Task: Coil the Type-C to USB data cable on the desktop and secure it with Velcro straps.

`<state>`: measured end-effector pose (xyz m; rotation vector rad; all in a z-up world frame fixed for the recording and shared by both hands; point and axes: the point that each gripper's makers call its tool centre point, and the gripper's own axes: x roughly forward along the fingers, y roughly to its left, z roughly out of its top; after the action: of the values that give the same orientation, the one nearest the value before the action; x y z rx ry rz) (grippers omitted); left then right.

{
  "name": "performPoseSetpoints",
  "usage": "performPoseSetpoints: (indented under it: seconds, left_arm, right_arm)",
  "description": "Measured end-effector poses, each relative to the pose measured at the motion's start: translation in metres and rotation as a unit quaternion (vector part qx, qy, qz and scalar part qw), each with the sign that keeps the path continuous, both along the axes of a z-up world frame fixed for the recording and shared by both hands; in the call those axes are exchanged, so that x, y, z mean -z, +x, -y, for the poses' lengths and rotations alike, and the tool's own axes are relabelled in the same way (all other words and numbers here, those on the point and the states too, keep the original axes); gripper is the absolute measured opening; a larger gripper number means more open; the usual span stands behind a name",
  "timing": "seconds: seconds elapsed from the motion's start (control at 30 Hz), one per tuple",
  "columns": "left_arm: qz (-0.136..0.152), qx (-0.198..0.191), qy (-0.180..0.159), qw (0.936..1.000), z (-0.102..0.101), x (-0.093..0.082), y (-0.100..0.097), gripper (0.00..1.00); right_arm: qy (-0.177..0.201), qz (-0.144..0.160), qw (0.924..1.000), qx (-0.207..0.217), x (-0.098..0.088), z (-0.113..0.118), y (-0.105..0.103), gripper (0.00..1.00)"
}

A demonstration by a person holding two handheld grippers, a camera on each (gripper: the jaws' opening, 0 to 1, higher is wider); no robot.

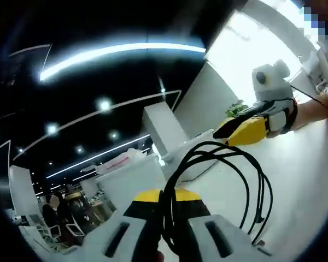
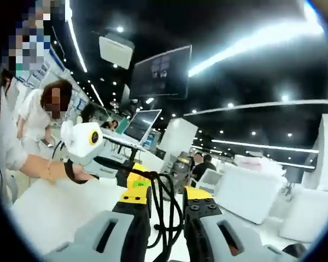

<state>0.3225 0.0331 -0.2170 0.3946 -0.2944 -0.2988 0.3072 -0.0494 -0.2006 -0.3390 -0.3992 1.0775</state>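
White counter [image 1: 311, 180] stretching under both tools, also appearing as a pale surface [image 2: 49, 210] in the right gripper view. White partition blocks [image 1: 164, 128] standing behind it, with similar white boxes [image 2: 246, 191] lying at the right in the right gripper view. Dark monitor [image 2: 160, 72] hanging overhead, an open laptop [image 2: 142, 124] sitting below it. Person in white leaning at the counter's far side, one hand [image 2: 79, 174] gripping the handle of the left tool. Left tongs [image 1: 168, 203], yellow-tipped, rising from the bottom of the left gripper view and closing on the black data cable [image 1: 246, 180], pinching several strands together between the tips. Same left tongs [image 2: 135, 184] entering the right gripper view from the left, again clamping the cable bundle. Right tongs [image 2: 167, 210] holding the cable [image 2: 165, 204] between the jaws, strands passing through the narrow gap; contact on both sides appearing likely but not fully resolved. Right tongs [image 1: 238, 130] also showing in the left gripper view, hovering just beyond the loops. Cable forming several overlapping loops, arching above the counter, held up off it between the two tools. Velcro strap not distinguishable.
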Motion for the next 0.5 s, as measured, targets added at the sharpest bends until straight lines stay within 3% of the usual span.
performPoseSetpoints:
  seconds: [0.07, 0.1, 0.13, 0.23, 0.3, 0.4, 0.5]
  left_arm:
    - [-0.004, 0.001, -0.009, 0.9999, 0.002, -0.002, -0.001, 0.08]
    - [-0.004, 0.001, -0.009, 0.9999, 0.004, -0.002, -0.002, 0.08]
    - [-0.007, 0.001, -0.010, 0.9999, 0.007, -0.002, -0.002, 0.08]
    - [-0.010, -0.001, -0.011, 0.9999, 0.012, -0.003, -0.004, 0.08]
    - [-0.015, 0.022, -0.022, 0.9994, 0.020, -0.004, -0.007, 0.08]
    - [-0.012, 0.069, -0.034, 0.9970, 0.034, -0.006, -0.013, 0.08]
    - [0.025, 0.075, -0.053, 0.9954, 0.035, -0.013, -0.014, 0.09]
  right_arm:
    - [-0.008, 0.014, 0.9989, 0.045, 0.007, -0.001, 0.009, 0.22]
    - [-0.044, 0.038, 0.9949, 0.082, 0.015, 0.001, 0.016, 0.23]
    - [-0.035, 0.074, 0.9930, 0.085, 0.012, -0.002, 0.016, 0.23]
    - [-0.049, 0.091, 0.9876, 0.118, 0.020, 0.000, 0.021, 0.22]
    - [-0.051, 0.101, 0.9800, 0.163, 0.018, 0.010, 0.035, 0.14]
    - [-0.047, 0.102, 0.9815, 0.155, 0.014, 0.016, 0.042, 0.07]
    - [-0.064, 0.085, 0.9852, 0.134, 0.020, 0.016, 0.043, 0.04]
